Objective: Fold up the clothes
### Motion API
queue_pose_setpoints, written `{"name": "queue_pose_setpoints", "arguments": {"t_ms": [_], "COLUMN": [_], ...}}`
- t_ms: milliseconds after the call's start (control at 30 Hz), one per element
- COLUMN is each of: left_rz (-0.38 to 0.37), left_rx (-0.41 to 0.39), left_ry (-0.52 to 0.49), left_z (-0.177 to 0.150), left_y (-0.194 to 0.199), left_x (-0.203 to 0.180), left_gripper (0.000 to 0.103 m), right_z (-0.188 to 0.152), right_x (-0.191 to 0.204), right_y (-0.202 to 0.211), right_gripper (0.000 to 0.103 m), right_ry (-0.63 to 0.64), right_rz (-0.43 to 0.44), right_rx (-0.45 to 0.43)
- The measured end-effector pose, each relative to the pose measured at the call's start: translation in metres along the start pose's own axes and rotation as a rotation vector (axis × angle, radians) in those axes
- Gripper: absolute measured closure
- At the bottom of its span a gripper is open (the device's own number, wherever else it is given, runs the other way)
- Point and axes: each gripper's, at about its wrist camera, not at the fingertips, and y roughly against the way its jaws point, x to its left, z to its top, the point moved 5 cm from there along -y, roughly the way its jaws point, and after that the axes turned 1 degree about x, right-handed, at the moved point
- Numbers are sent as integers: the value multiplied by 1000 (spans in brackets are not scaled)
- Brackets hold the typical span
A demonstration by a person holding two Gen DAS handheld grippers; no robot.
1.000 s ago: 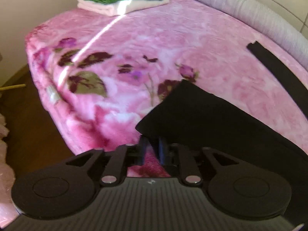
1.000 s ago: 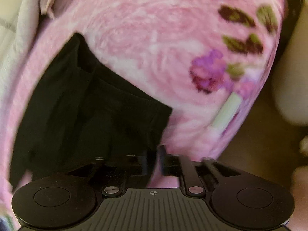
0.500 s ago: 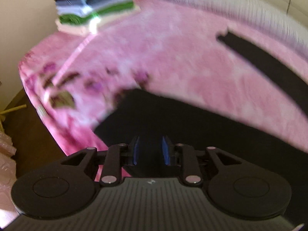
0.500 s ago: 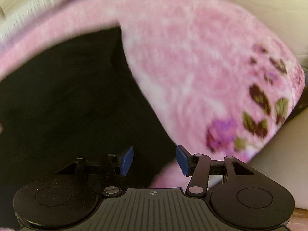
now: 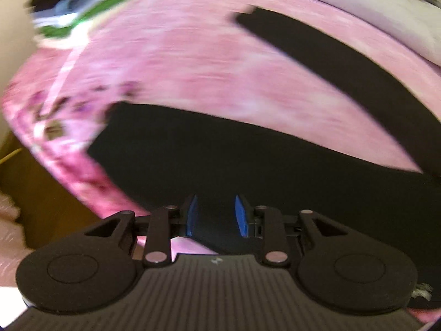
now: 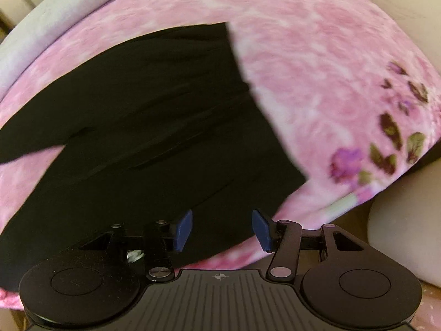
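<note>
Left wrist view shows the left gripper (image 5: 215,215) with its two blue pads (image 5: 191,215) standing apart, nothing clamped between them. Beneath and beyond the pads lies a black garment (image 5: 248,165), spread flat on a pink floral blanket (image 5: 193,69) that covers a bed. One squared corner of the garment sits close to the blanket's edge, on the side where the blanket drops toward a brown floor (image 5: 41,193). A long black strip of the same garment (image 5: 344,69) runs diagonally across the blanket farther off, with bare pink blanket between it and the nearer part. Past the strip, a pale grey roll of bedding (image 5: 386,8) borders the blanket. At the blanket's far corner sits a stack of folded clothes (image 5: 80,13), badly blurred; green, white and dark layers can be made out.

From the right wrist view, the right gripper (image 6: 222,230) also has its blue pads (image 6: 183,230) well separated, holding nothing. The black garment (image 6: 151,138) fills the space ahead of the pads, lying on the blanket (image 6: 317,69) with soft creases across it. Its straight side edge runs diagonally away from the gripper, and a lower corner lies near the blanket's printed flowers (image 6: 347,160). The garment's near hem passes under the gap between the pads. The grey bedding roll (image 6: 41,33) curves along the blanket's far side. Whether either gripper touches the cloth cannot be told.
</note>
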Motion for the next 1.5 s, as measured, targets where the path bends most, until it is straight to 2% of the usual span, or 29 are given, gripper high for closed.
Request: {"name": "queue_pose_setpoints", "arguments": {"t_ms": [167,333,500,633,833,1033,1333,1500], "left_rz": [-126,-171,-138,-142,-117,-93,-48,5], "left_rx": [46,25,-16,-57,-133,-150,-117,-131], "left_ry": [-132,-219,-279,-278,-255,-214,-146,-101], "left_z": [11,18,16,12,-10,-65,-165,-193], "left_y": [29,77,118,146,188,221,250,268], "left_x": [-52,-65,-67,-70,-78,-87,-85,-76], "left_gripper": [77,73,71,71,69,67,64,61], "right_z": [-31,-49,-57,-63,-73,-95,-136,-156], "right_x": [49,74,83,91,92,65,27,27], "right_y": [35,74,104,128,155,172,192,200], "right_gripper": [51,50,47,46,44,43,42,41], "right_ry": [43,84,127,161,221,273,361,435], "right_rz": [19,15,18,20,45,85,122,137], "right_rx": [-7,-41,-76,-105,-136,-124,-115,-117]}}
